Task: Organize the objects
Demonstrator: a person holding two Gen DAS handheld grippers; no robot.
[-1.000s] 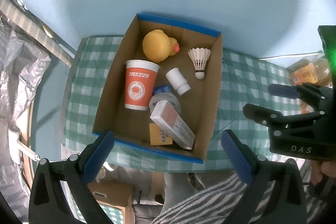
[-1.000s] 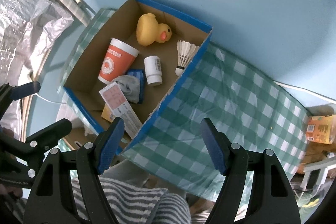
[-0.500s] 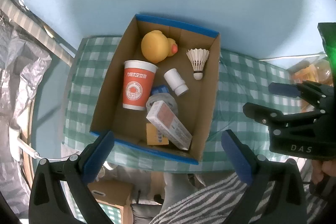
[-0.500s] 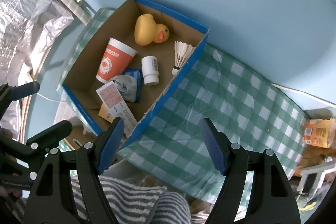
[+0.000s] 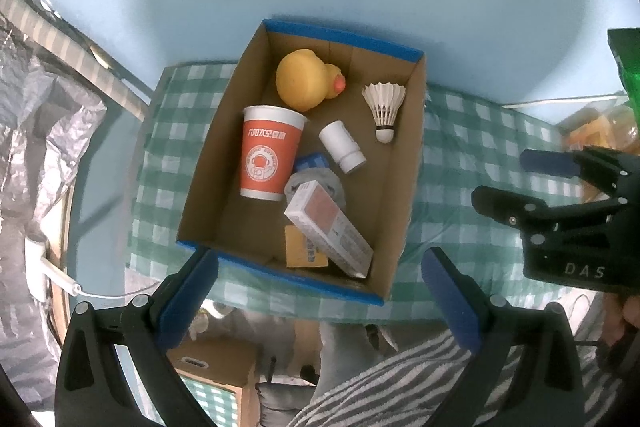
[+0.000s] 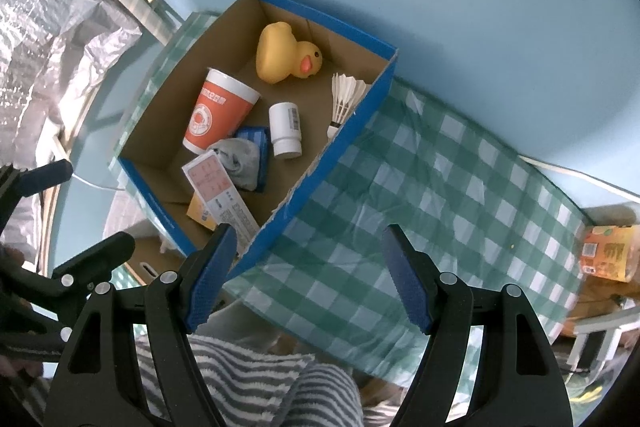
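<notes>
Left tool (image 5: 320, 291): it is hovering above the near edge of the box with its two blue-padded fingers spread wide apart, gripping nothing.
Right tool (image 6: 308, 275): it is hanging over the checked cloth at the box's near right corner, fingers wide apart and gripping nothing; it is also showing at 3 o'clock in the left wrist view.
Box (image 5: 404, 163): a cardboard box with blue edges is sitting on the table (image 6: 440, 187), which is wearing a green-and-white checked cloth.
Duck (image 5: 304, 79): the yellow duck is lying at 12 o'clock inside the box, beak pointing right.
Cup (image 5: 270, 153): the orange paper cup is lying at 9 o'clock, its rim touching the duck.
Bottle (image 5: 342, 147): the small white bottle is lying on its side near the middle.
Shuttlecock (image 5: 383, 105): it is lying at 2 o'clock beside the right wall, cork toward the viewer.
Carton (image 5: 328, 227): the long white-and-red carton is leaning across a yellow packet (image 5: 300, 253) at 6 o'clock.
Grey cloth (image 6: 240, 159): it is bunching over a blue item, between cup and carton.
</notes>
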